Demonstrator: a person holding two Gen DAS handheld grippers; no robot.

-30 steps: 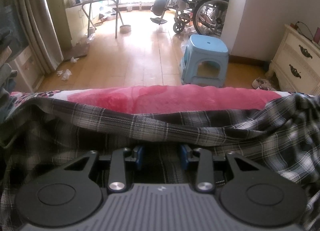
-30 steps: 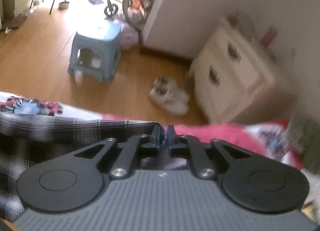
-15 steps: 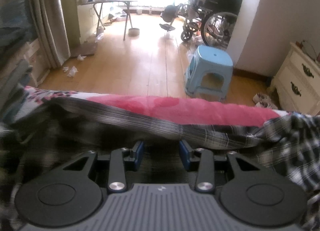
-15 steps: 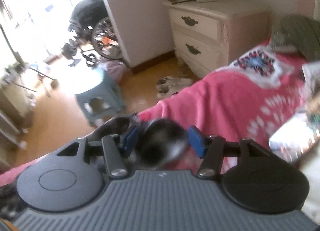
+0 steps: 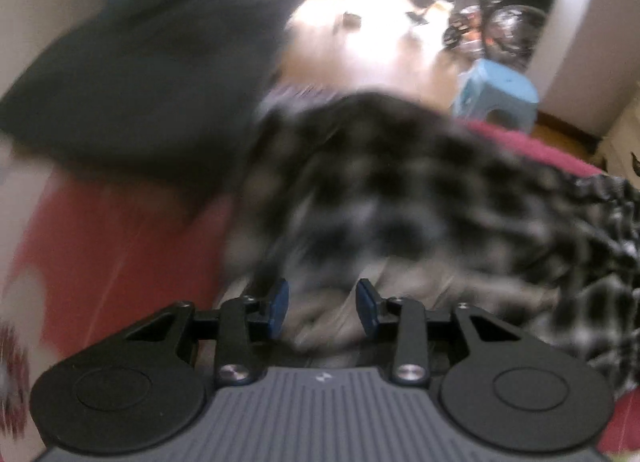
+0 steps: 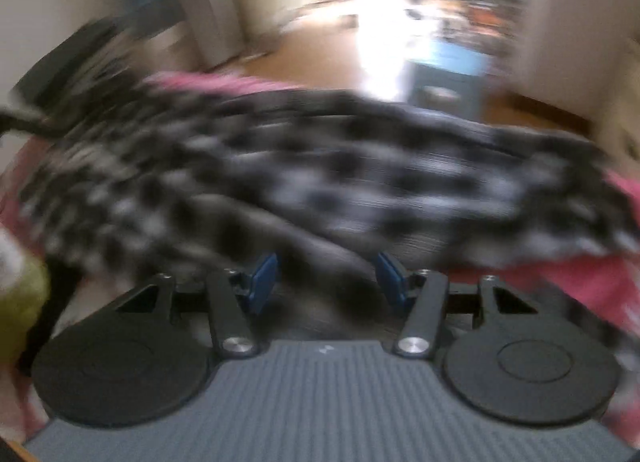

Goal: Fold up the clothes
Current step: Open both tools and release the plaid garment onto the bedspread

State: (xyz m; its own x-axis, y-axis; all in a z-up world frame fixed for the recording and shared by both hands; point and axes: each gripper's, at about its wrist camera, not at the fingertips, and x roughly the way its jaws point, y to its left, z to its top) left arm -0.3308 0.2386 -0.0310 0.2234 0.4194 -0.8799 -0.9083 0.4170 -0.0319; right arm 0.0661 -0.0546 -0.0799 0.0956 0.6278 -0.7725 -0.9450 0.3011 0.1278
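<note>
Both views are blurred by motion. A black-and-white plaid shirt lies bunched on the red bedspread. My left gripper points down at its near edge. The jaws are closing, with a grey fold of the shirt pinched between the blue pads. In the right wrist view the same shirt spreads across the bed. My right gripper hangs just over it. Its jaws stand wide and are closing a little, with cloth below them and the pads not pressing on it.
A dark garment or cushion lies at the far left of the bed. Beyond the bed edge stand a blue stool, a wheelchair and a white dresser on the wooden floor. Something yellow-green shows at the left edge.
My right gripper opened off the shirt's corner and swung back from the dresser side to above the shirt. My left gripper moved sideways along the bed with the cloth; the dark garment came into view.
</note>
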